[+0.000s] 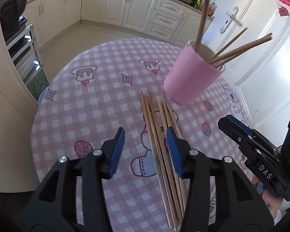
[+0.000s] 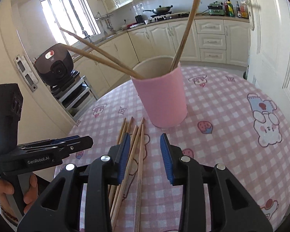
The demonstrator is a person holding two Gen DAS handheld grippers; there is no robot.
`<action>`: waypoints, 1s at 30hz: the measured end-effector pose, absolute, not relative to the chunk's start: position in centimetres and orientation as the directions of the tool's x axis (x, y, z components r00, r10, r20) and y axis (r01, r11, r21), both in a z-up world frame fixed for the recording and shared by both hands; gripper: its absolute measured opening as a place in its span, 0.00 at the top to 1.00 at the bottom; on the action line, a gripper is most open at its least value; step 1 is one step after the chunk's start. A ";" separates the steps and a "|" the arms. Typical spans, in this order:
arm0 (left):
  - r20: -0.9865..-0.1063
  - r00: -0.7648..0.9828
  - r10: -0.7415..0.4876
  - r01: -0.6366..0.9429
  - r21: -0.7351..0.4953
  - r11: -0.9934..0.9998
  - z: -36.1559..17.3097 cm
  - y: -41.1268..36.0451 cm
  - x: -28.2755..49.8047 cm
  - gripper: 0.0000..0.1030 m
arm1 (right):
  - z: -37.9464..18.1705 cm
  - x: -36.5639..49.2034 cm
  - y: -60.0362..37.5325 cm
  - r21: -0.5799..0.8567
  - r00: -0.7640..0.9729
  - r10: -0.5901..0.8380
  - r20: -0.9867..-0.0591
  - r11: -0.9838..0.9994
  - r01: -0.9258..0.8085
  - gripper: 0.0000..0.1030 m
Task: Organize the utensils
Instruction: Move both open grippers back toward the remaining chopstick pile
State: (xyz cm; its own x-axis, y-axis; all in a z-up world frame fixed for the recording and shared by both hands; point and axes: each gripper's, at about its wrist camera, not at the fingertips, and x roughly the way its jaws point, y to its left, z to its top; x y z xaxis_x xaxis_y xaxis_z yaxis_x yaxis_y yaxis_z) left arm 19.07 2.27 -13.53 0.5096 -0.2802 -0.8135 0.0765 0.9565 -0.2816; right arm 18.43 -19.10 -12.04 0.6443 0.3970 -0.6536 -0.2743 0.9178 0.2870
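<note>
Left claw [image 1: 146,145]: jaws apart, empty, above loose chopsticks [image 1: 162,135] at frame centre. Right claw [image 2: 145,150]: likewise apart. I'd pinch one stick mid-length, then lift toward pink cup [image 1: 191,73].

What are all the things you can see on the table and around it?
loose chopsticks: about six, light wood, lying in a bunch on the tablecloth in front of the cup
pink cup: one, pink outside, standing upright on the table
chopsticks in the cup: at least four, brown wood, leaning out over the rim
tablecloth: one, pink and white checks with cartoon pictures, covering the table
kitchen cabinets: a row, cream, along the far wall
left gripper: one, black with blue pads, open above the loose chopsticks
right gripper: one, black with blue pads, open above the loose chopsticks
hand: one, holding the left gripper's handle
</note>
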 end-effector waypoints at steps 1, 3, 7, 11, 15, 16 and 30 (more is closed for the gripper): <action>-0.824 0.489 -0.286 0.072 -0.289 0.955 -14.2 2.2 19.4 0.59 | -12.5 18.6 -18.9 0.293 0.630 0.401 -0.666 0.916 -0.273 0.71; -0.840 0.459 -0.290 0.060 -0.297 0.953 -15.4 2.0 19.9 0.64 | -13.2 18.8 -18.8 0.301 0.608 0.406 -0.682 0.914 -0.273 0.71; -0.866 0.416 -0.277 0.035 -0.289 0.957 -17.2 1.8 20.8 0.65 | -14.3 19.0 -18.2 0.303 0.577 0.410 -0.706 0.912 -0.276 0.70; -0.870 0.415 -0.267 0.029 -0.281 0.959 -17.6 1.4 21.1 0.65 | -15.0 19.1 -18.4 0.309 0.560 0.412 -0.719 0.911 -0.273 0.69; -0.877 0.411 -0.248 0.035 -0.257 0.966 -17.5 0.9 21.4 0.65 | -15.4 19.5 -18.5 0.313 0.551 0.413 -0.725 0.911 -0.270 0.67; -0.881 0.411 -0.234 0.039 -0.239 0.970 -17.4 0.6 21.5 0.65 | -15.5 19.6 -18.5 0.313 0.550 0.413 -0.726 0.911 -0.269 0.67; -0.905 0.419 -0.068 0.064 -0.046 0.997 -17.7 -2.0 23.2 0.72 | -16.1 20.3 -17.9 0.270 0.509 0.389 -0.768 0.917 -0.294 0.66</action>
State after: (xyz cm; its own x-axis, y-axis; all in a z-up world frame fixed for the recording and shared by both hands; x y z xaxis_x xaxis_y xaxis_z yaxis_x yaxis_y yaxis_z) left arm 23.15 -1.97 -17.67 0.4191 -0.0684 -0.9054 0.0641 0.9969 -0.0457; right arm 20.30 -17.91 -16.08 0.5089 0.3892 -0.7679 -0.2942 0.9169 0.2697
